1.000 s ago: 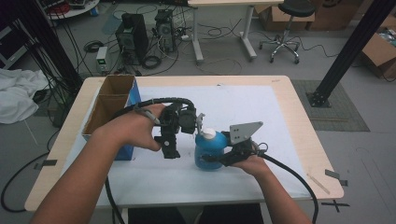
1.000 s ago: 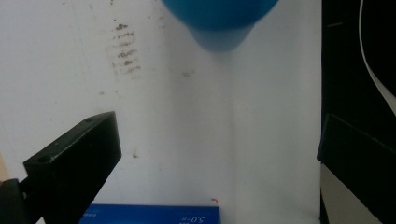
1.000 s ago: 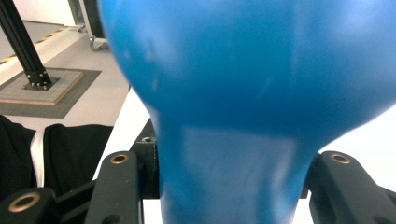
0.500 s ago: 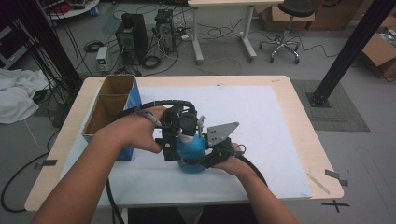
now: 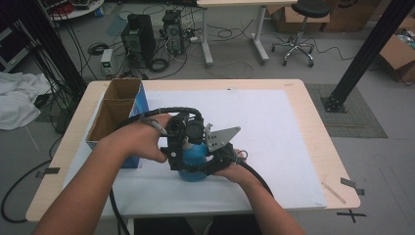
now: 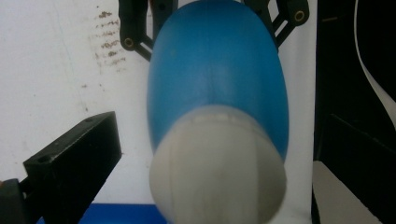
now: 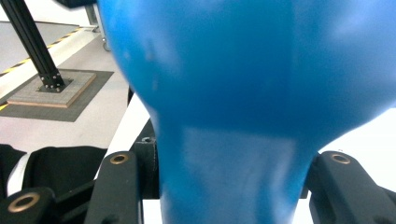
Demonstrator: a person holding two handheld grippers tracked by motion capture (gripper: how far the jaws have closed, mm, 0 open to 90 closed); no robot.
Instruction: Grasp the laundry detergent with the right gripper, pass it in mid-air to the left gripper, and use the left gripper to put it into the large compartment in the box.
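My right gripper is clamped on the blue bottle, one jaw on each side of the narrower part. The bottle swells wide just beyond the jaws. That waist looks like the safest place to hold: I judge the smooth plastic slippery, and the flare should stop it sliding out.

My left gripper stands spread, nothing gripped. The bottle's pale cap sits between its jaws, apparently touched by neither. In the high view both claws meet over the bottle at the near middle of the white mat.

I'd guess it is light to middling and fairly stiff, though thin walls may give if I squeeze hard. The ribbed cap offers better purchase for the left claw.

I can read no label or brand. Beyond the left claw stands an open cardboard box.
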